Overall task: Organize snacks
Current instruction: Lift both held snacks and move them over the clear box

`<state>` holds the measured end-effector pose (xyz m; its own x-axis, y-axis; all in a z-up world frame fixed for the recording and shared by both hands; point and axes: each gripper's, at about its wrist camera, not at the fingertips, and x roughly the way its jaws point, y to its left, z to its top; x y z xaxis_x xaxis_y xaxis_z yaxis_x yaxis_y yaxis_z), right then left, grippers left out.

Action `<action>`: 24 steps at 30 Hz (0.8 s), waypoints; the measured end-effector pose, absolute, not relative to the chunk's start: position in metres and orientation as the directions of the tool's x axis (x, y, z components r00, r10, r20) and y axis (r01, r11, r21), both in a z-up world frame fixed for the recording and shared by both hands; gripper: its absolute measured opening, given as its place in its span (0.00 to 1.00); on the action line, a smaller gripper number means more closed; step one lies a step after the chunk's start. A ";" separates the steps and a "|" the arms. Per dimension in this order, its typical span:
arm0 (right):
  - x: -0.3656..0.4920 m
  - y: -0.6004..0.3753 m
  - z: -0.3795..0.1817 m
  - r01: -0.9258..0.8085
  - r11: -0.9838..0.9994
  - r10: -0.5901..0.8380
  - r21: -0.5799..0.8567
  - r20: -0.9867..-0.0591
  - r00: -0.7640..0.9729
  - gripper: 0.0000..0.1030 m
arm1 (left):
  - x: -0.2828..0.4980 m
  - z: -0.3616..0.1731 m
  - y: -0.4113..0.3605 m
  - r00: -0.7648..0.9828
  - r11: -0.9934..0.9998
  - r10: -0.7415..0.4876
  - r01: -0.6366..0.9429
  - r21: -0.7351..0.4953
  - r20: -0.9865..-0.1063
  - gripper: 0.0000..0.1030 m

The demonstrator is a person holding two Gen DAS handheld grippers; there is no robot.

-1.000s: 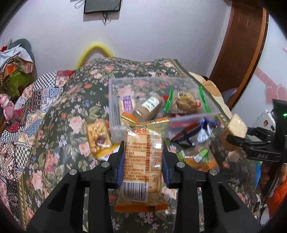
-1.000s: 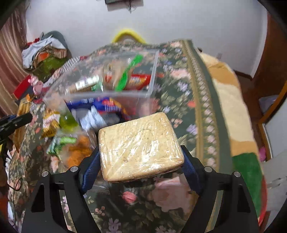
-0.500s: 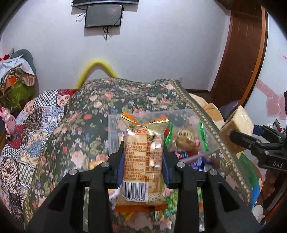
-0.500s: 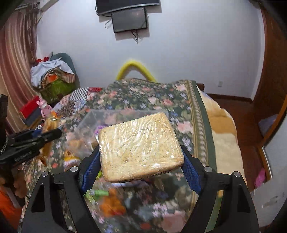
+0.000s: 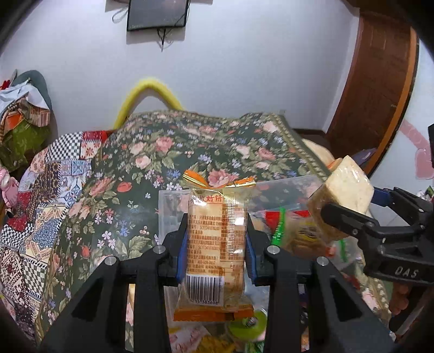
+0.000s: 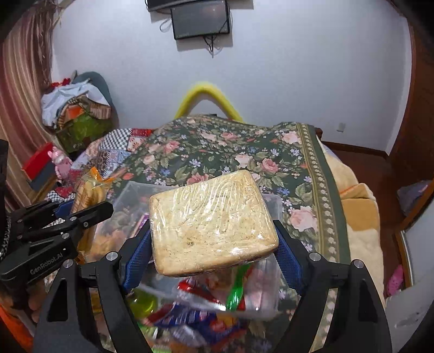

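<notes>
above floral bedspread [image 5: 152, 152], film-wrapped square bread [image 6: 211, 220], glossy biscuit packet [image 5: 217, 239]

- A home bedroom: a bed [image 6: 244, 152] spread with a dark floral blanket [image 5: 190, 152] and a patchwork quilt [image 5: 46, 195] fills the room.
- A small dark screen [image 6: 202, 21] hangs on the pale wall, cables dangling below.
- Clothes [image 6: 73, 106] lie heaped in a corner beside a striped curtain [image 6: 21, 89].
- A wooden door [image 5: 379, 89] stands at the right.
</notes>
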<state>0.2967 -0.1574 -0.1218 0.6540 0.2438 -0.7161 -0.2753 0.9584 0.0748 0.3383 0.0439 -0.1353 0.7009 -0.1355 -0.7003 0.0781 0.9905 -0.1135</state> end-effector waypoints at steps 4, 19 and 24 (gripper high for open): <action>0.312 -0.150 -0.135 -0.285 0.955 0.247 0.080 -0.745 0.620 0.78 | 0.360 -0.153 0.046 0.663 0.990 -0.138 0.073 -0.120 -0.736 0.33; 0.336 -0.134 -0.159 -0.326 0.943 0.240 0.069 -0.819 0.521 0.81 | 0.383 -0.181 0.050 0.604 0.986 -0.155 0.052 -0.156 -0.782 0.54; 0.325 -0.134 -0.144 -0.337 0.940 0.246 0.052 -0.790 0.562 0.82 | 0.373 -0.167 0.055 0.624 0.985 -0.159 0.047 -0.167 -0.765 0.61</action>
<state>0.3253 -0.1342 -0.1437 0.5623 0.2456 -0.7896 -0.3374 0.9399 0.0521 0.3725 0.0548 -0.1668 0.6238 -0.1591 -0.7653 0.0465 0.9849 -0.1668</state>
